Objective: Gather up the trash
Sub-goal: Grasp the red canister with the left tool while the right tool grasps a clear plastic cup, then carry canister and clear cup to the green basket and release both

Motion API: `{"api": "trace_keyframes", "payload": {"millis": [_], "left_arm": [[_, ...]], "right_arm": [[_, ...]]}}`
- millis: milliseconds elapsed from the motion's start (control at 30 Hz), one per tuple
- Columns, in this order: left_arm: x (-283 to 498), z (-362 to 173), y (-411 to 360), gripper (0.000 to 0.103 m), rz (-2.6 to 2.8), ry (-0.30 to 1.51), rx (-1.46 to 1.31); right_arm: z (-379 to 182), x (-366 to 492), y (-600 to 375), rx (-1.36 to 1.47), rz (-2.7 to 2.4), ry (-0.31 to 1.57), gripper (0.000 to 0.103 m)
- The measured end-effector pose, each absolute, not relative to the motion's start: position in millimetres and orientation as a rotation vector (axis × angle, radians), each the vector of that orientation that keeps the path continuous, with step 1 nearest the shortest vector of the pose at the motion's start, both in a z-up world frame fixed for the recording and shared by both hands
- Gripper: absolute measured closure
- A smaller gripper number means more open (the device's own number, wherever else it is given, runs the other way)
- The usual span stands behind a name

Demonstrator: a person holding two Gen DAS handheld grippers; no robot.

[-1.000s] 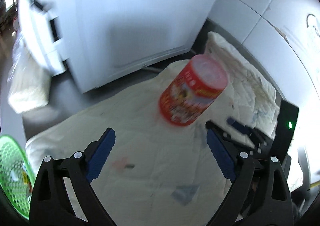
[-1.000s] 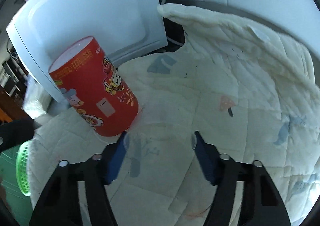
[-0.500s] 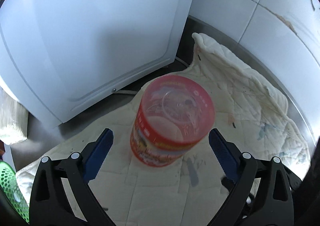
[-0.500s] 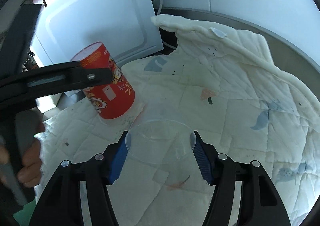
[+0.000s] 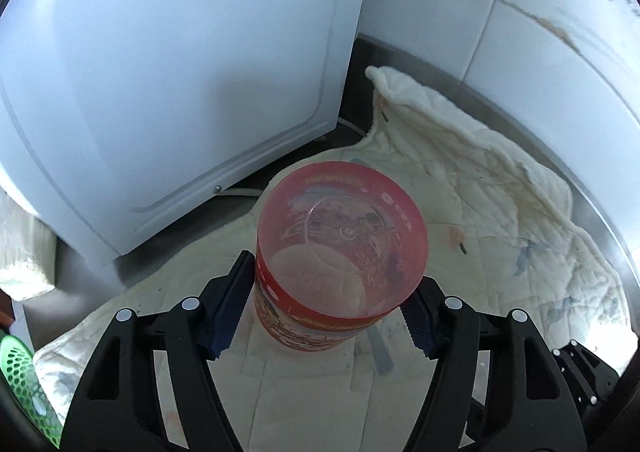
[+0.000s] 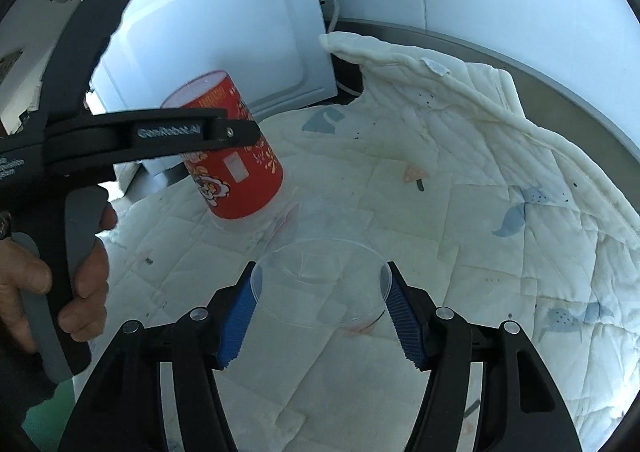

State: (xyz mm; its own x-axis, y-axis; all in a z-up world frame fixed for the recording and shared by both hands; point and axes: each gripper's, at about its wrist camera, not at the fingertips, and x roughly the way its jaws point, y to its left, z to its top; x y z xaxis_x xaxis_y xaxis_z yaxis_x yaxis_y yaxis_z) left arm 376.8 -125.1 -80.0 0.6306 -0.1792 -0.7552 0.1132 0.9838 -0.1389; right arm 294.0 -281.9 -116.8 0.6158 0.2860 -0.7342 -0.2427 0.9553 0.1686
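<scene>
Red canister [image 5: 340, 264] now between left tool [image 5: 324, 308] pads, jaws just closed in on it; right tool [image 6: 320, 312] grips clear cup [image 6: 320, 284]. Pickup likely next.

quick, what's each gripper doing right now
left gripper: jaws have just been closing, now clamped on the red canister, which stands on the quilt.
right gripper: shut on the clear plastic cup.

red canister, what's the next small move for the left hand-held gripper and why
Probably lift it straight up. The left hand-held gripper has just been closing, and its blue pads now sit against both sides of the red canister, which stands upright on the quilted cloth. The right hand-held gripper already holds a clear plastic cup.
</scene>
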Motion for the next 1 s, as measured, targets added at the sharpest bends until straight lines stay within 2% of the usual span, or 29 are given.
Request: {"api": "trace_keyframes", "payload": {"millis": [433,700,1000], "left_arm": [[279,-32,-59,0.037,-0.11,0.789,-0.086],[199,-14,18,0.037,0.009,0.741,-0.113],[134,-21,117,0.037,0.201,0.745,-0.171]], "right_arm": [[-91,245,-243,0.032,0.393,0.829,0.043],[-80,213,-180,-0.005,0.523,0.821,0.043],[-79,189,-75,-0.076,0.703,0.838,0.043]]}}
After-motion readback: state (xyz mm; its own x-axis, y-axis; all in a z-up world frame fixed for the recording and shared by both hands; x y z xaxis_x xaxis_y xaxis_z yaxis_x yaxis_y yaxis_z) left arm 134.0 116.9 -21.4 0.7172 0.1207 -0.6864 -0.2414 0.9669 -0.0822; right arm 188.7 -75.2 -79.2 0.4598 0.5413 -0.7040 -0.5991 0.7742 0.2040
